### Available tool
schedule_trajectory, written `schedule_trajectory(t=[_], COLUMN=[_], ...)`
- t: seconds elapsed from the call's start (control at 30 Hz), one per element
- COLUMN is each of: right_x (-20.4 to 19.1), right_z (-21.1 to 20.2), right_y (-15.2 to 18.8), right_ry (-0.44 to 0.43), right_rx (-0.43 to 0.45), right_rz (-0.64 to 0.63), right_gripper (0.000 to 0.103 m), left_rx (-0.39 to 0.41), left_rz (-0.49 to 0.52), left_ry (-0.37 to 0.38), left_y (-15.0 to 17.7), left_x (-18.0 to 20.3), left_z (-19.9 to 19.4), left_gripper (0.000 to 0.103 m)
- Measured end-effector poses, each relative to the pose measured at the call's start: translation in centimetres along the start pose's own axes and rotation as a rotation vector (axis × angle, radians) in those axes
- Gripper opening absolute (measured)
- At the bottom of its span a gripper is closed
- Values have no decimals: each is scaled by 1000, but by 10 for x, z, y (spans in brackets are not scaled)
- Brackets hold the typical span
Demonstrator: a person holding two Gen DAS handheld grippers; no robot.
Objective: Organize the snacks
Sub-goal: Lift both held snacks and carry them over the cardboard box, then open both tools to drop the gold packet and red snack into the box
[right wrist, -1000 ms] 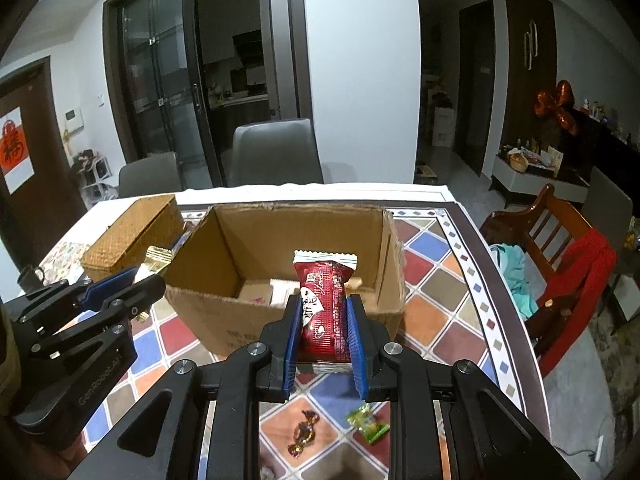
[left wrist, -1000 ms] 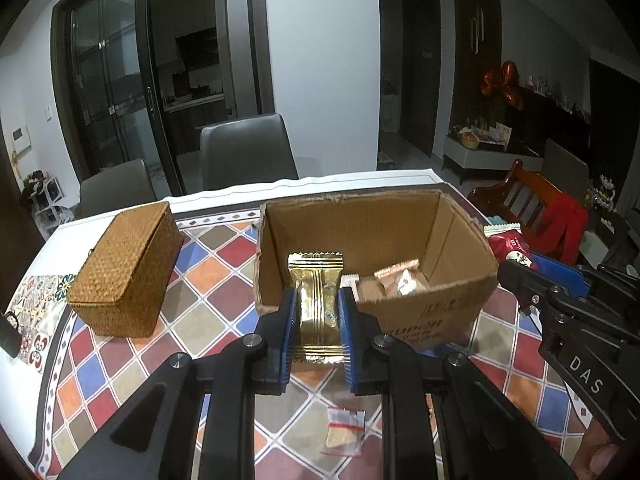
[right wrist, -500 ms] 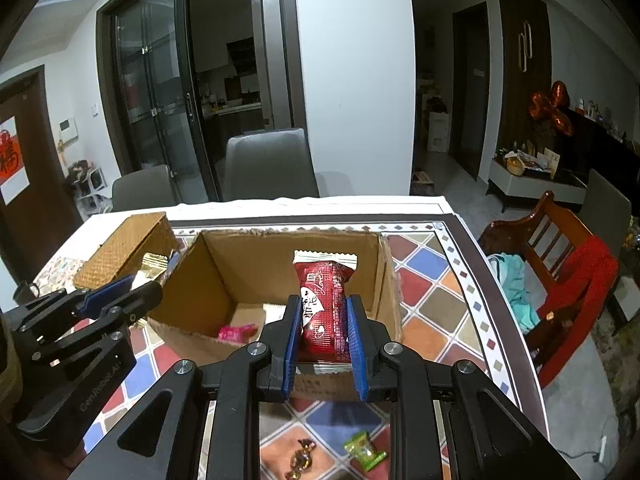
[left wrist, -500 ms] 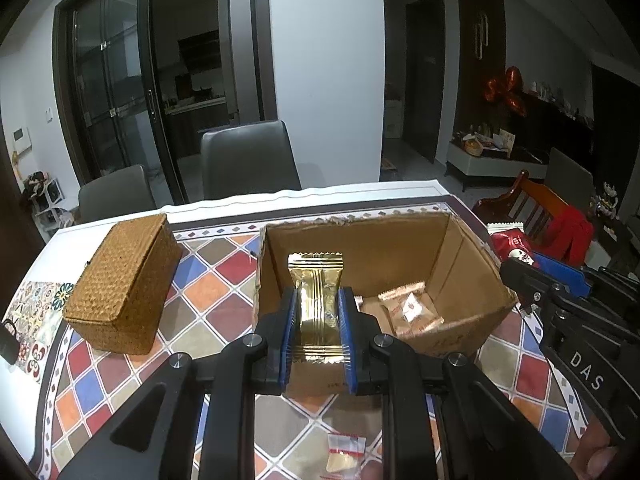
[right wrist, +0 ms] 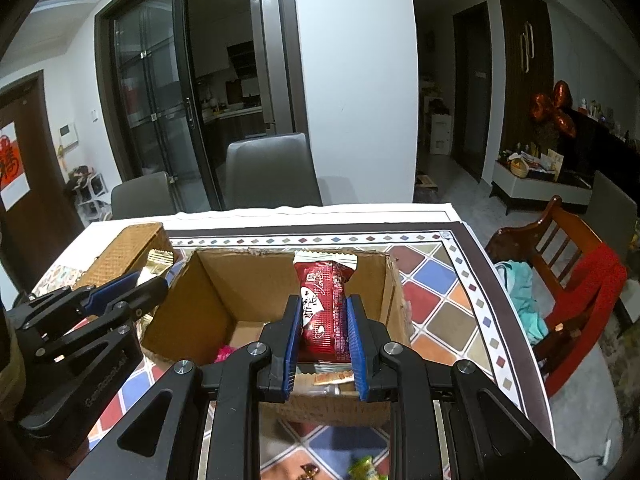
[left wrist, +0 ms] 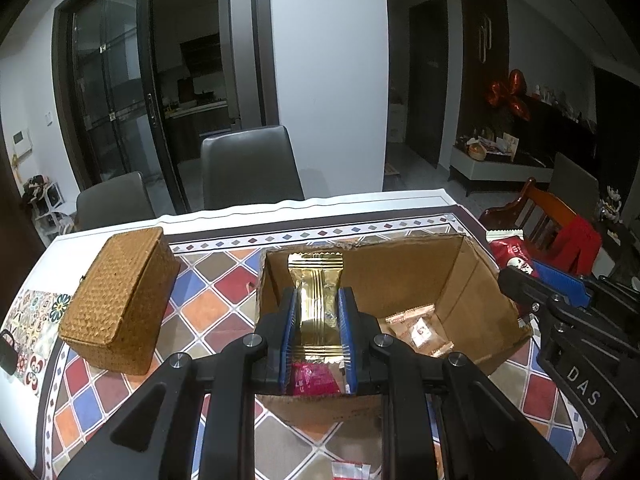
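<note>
Left gripper (left wrist: 318, 334) clamped on gold foil snack packet (left wrist: 316, 300): long axis runs along the fingers, crimped end pointing away, over the near left part of the open cardboard box (left wrist: 400, 276). Right gripper (right wrist: 324, 344) clamped on red snack packet (right wrist: 324, 308), white printing, same lengthwise orientation, white crimped end forward, above the box's right half.

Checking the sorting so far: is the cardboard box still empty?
No. The cardboard box already holds pale wrapped snacks on its floor, with a pink packet near its front wall.
</note>
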State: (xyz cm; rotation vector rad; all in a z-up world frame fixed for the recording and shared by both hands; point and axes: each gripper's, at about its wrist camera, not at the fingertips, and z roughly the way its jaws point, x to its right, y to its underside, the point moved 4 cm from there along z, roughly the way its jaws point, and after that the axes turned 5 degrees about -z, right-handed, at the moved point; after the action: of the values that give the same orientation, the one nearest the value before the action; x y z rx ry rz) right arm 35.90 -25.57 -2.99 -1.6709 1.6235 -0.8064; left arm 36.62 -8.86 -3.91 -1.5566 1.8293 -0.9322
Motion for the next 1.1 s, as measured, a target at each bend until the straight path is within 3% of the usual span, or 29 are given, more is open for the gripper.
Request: schedule_trajectory(t=[0.47,0.57,0.63,0.83,1.1], right_x=[1,-1,-2,0,2], right_z=[28,28,28,25,13], right_y=[0,-3,-4,-6,-5], right_ry=[-1,14,15,23,38], right_rx=[-33,-23,-19,-9,-1], right_rz=[-8,-15,-11,2,6], right_gripper=[24,25,36,52,57], left_rx=[-38,-32,-26,-7,7], left_rz=[7,12,9,-8,-4], left_ry=[10,-6,-10,-34,-42], left_y=[-2,-3,-4,-6,-6], left_x=[3,2,0,-6,-6], left_z=[26,26,25,19,8], left_gripper=[22,33,38,53,55])
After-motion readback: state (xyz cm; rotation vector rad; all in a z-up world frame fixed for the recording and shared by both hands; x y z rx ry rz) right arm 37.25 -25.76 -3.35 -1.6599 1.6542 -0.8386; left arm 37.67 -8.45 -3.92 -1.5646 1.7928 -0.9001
